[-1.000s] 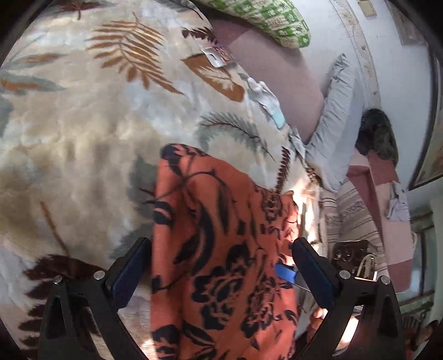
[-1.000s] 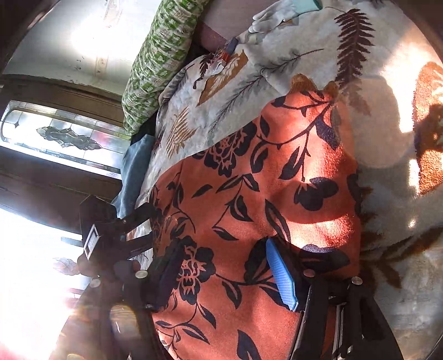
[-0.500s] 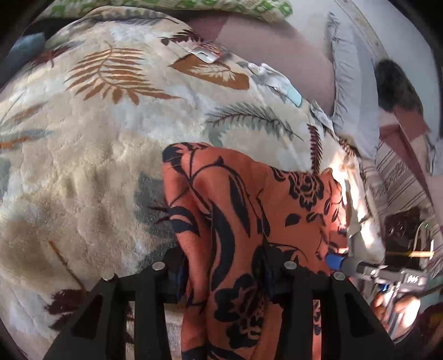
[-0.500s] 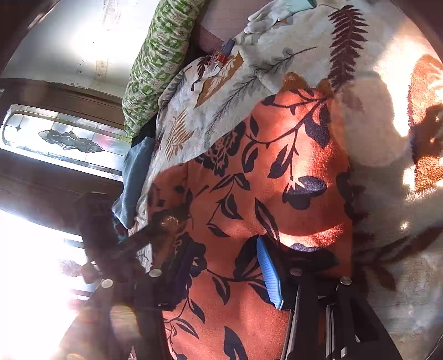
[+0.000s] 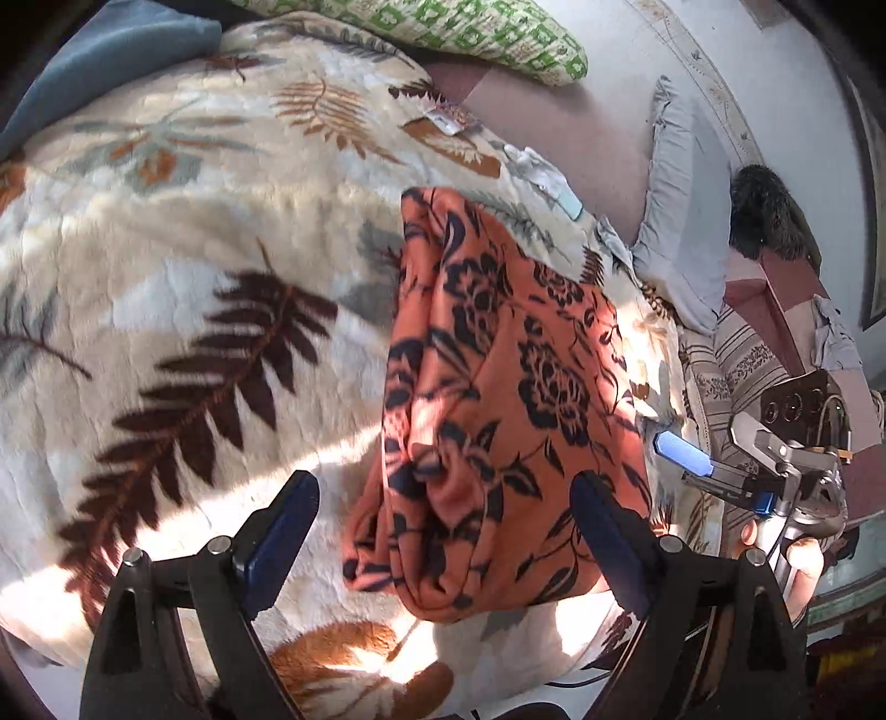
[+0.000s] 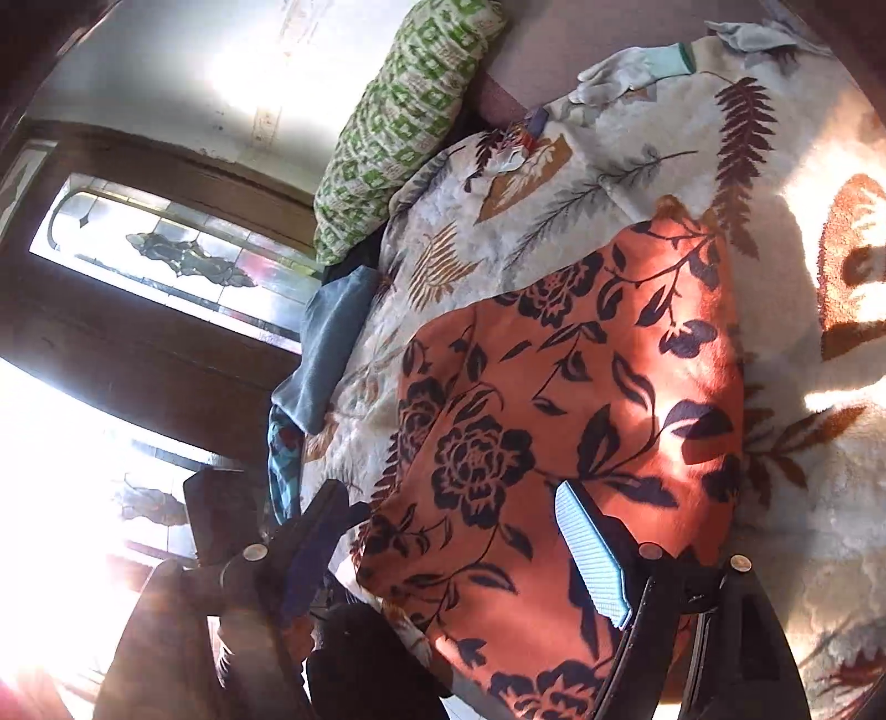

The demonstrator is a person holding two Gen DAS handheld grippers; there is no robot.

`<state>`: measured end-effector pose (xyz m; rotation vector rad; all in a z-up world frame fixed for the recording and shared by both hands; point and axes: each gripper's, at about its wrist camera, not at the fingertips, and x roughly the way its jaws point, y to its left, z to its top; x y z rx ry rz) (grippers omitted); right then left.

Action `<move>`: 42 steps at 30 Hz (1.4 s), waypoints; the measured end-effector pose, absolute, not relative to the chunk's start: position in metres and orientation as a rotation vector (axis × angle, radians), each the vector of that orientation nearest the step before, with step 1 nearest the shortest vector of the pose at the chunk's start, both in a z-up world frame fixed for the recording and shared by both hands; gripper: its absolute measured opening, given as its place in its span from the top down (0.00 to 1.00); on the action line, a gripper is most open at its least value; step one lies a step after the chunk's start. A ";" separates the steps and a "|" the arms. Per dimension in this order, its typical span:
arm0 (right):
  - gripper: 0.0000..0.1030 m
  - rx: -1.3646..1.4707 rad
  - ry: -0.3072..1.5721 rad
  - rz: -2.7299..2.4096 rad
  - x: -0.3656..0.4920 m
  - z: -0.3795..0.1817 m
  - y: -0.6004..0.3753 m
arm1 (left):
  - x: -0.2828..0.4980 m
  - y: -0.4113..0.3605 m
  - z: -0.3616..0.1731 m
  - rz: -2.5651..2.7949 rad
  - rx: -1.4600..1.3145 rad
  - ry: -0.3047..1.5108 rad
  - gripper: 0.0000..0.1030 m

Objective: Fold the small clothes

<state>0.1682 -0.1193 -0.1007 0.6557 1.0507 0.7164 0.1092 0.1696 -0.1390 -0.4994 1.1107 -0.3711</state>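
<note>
An orange cloth (image 5: 498,387) with a dark flower print lies bunched in a narrow fold on the leaf-print blanket (image 5: 194,266). My left gripper (image 5: 443,537) hovers at its near end. Its jaws are opening wide, with the cloth's end between the pads but not pressed. In the right wrist view the same cloth (image 6: 554,399) spreads under my right gripper (image 6: 454,554). That gripper's jaws are also opening above the fabric and grip nothing. One blue pad (image 5: 682,454) of the right gripper, in a person's hand, shows past the cloth's right edge.
A green patterned pillow (image 5: 443,33) and a blue cloth (image 5: 111,50) lie at the blanket's far side. A white glove (image 6: 626,72) rests near the far edge. A grey pillow (image 5: 675,210) and striped fabric (image 5: 736,360) sit to the right. A stained-glass window (image 6: 166,260) glares.
Half a second ago both grippers were shut on the orange cloth; both have since let go and spread. The left gripper has slid sideways, and the cloth now lies more bunched and narrower.
</note>
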 end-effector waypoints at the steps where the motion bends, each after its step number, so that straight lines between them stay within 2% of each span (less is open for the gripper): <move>1: 0.22 0.633 1.056 0.719 0.160 -0.100 -0.117 | 0.108 0.166 -0.147 -0.372 -0.508 1.136 0.11; 4: 0.22 0.561 1.078 0.694 0.144 -0.106 -0.112 | 0.106 0.162 -0.160 -0.363 -0.537 1.155 0.11; 5: 0.22 0.556 1.084 0.687 0.141 -0.109 -0.112 | 0.105 0.162 -0.157 -0.375 -0.545 1.147 0.14; 6: 0.22 0.562 1.092 0.685 0.138 -0.113 -0.113 | 0.105 0.162 -0.152 -0.404 -0.561 1.136 0.24; 7: 0.22 0.567 1.098 0.681 0.136 -0.117 -0.114 | 0.102 0.161 -0.144 -0.405 -0.522 1.119 0.63; 8: 0.22 0.567 1.101 0.670 0.135 -0.120 -0.115 | 0.099 0.157 -0.134 -0.376 -0.434 1.084 0.76; 11: 0.22 0.578 1.112 0.656 0.137 -0.131 -0.116 | 0.091 0.150 -0.118 -0.363 -0.356 1.002 0.76; 13: 0.22 0.571 1.121 0.644 0.137 -0.137 -0.115 | 0.096 0.148 -0.138 -0.302 -0.344 1.063 0.76; 15: 0.22 0.573 1.128 0.643 0.139 -0.141 -0.113 | 0.104 0.156 -0.168 -0.271 -0.409 1.130 0.72; 18: 0.22 0.592 1.139 0.642 0.140 -0.142 -0.112 | 0.103 0.167 -0.156 -0.280 -0.477 1.101 0.67; 23: 0.22 0.611 1.119 0.656 0.137 -0.129 -0.119 | 0.089 0.168 -0.121 -0.209 -0.404 0.981 0.45; 28: 0.22 0.643 1.025 0.624 0.134 -0.107 -0.147 | 0.078 0.150 -0.078 -0.209 -0.304 0.830 0.35; 32: 0.22 0.717 1.022 0.602 0.132 -0.112 -0.167 | 0.088 0.116 -0.077 -0.263 -0.207 0.811 0.34; 36: 0.22 0.840 0.995 0.748 0.133 -0.114 -0.163 | 0.114 0.092 -0.120 -0.159 -0.074 0.937 0.34; 40: 0.21 0.838 1.151 0.678 0.151 -0.164 -0.150 | 0.114 0.083 -0.132 -0.113 0.032 0.939 0.34; 42: 0.21 0.878 1.119 0.678 0.151 -0.162 -0.154 | 0.112 0.082 -0.125 -0.119 0.027 0.927 0.34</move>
